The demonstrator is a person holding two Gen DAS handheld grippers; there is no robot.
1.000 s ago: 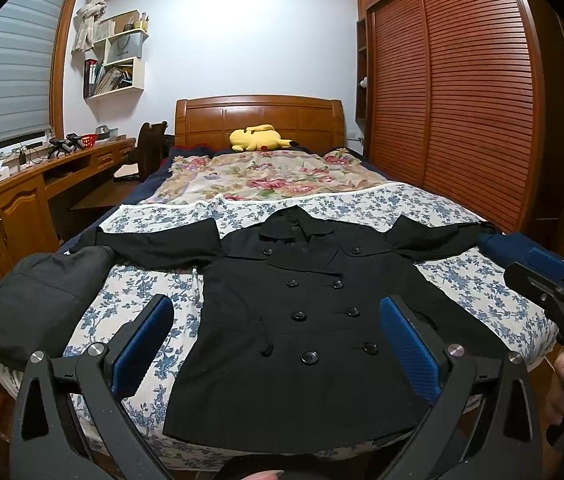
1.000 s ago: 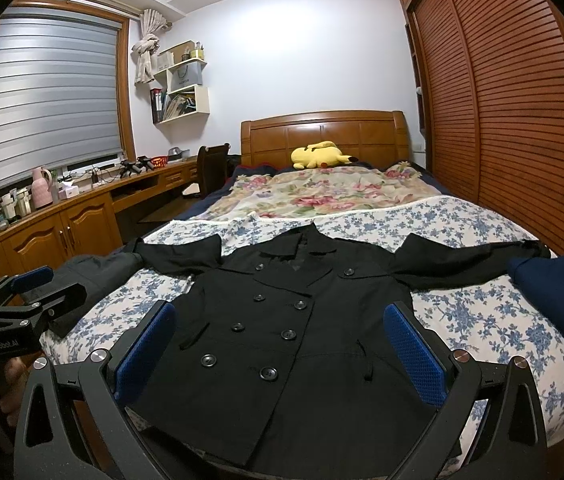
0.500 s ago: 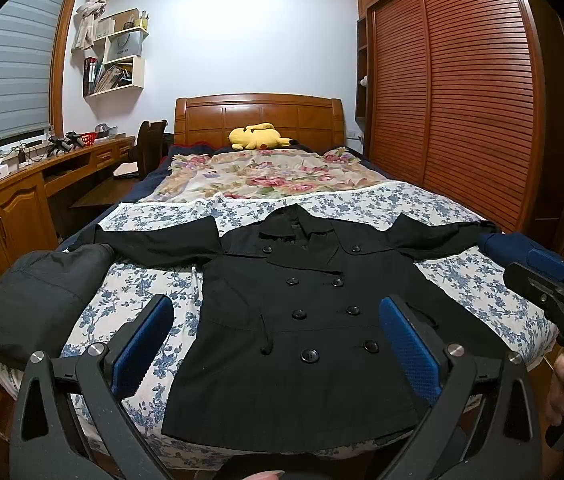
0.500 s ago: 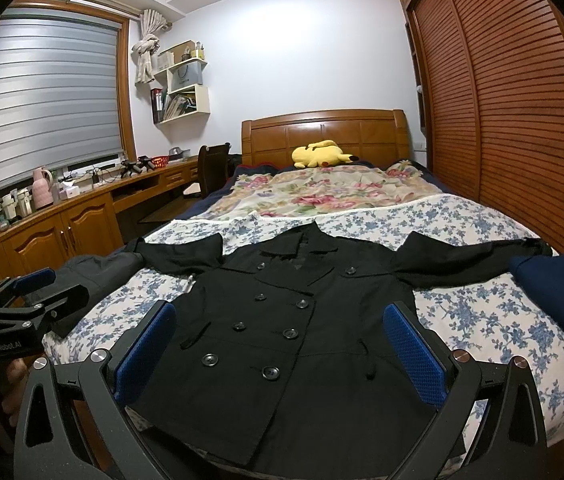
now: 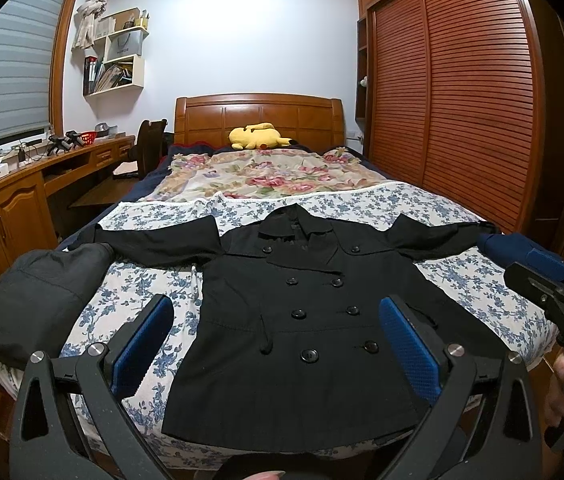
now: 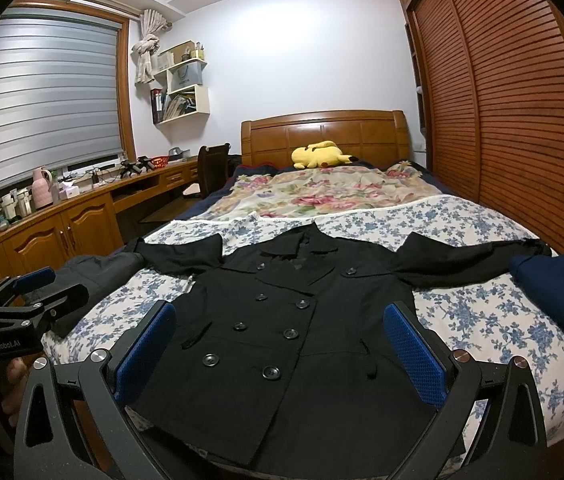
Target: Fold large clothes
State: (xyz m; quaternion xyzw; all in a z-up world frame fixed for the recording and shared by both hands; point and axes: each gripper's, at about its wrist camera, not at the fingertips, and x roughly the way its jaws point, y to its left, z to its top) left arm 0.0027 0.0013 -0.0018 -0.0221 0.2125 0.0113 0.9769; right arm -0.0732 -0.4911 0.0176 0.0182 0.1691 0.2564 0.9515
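Observation:
A black double-breasted coat (image 5: 302,320) (image 6: 294,320) lies flat and face up on the bed, both sleeves spread out sideways and its hem at the near edge. My left gripper (image 5: 275,344) hovers open above the hem with nothing between its blue pads. Over the coat's lower half my right gripper (image 6: 279,348) is held open and empty too. Each gripper shows in the other's view: the right one (image 5: 554,296) at the right edge, the left one (image 6: 21,304) at the left edge, with a hand below each.
The bed (image 5: 478,280) has a blue-flowered sheet. A folded dark grey garment (image 5: 37,296) lies at its left corner, a folded navy garment (image 6: 562,292) at its right. A yellow plush toy (image 5: 259,136) sits by the headboard. Wooden desk units (image 6: 61,232) run along the left, a slatted wardrobe (image 5: 462,100) along the right.
Both views have risen slightly, so the coat sits a little lower and farther. Nothing was gripped and the coat has not moved.

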